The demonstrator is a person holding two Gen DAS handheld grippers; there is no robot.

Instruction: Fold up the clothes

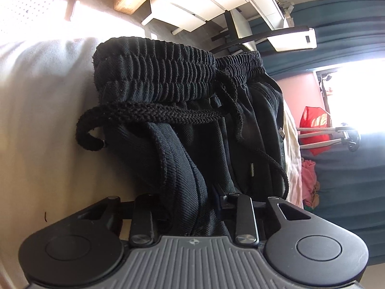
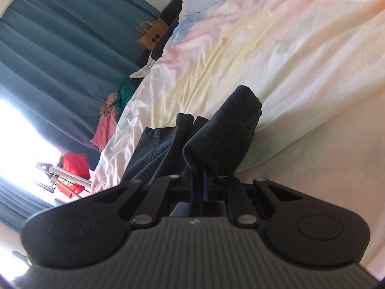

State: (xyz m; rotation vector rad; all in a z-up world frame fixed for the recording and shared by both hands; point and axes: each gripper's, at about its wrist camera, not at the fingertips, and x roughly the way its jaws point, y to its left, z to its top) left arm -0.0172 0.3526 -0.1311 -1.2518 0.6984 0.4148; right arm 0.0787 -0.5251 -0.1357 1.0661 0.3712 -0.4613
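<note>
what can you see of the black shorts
The black shorts look like thick woven cotton with a ribbed elastic waistband and a braided drawstring hanging loose. They are bunched in folds over the pale bedsheet. The left gripper pinches them near the waist; the right gripper clamps a hem end.

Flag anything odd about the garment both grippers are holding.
The drawstring of the black pants hangs loose below the waistband, curling onto the bed sheet. Left gripper and right gripper both clamp bunched fabric.

The left black plastic gripper (image 1: 207,202) has two round discs, silver screws and a grey ribbed middle. The right black plastic gripper (image 2: 204,180) looks the same.
</note>
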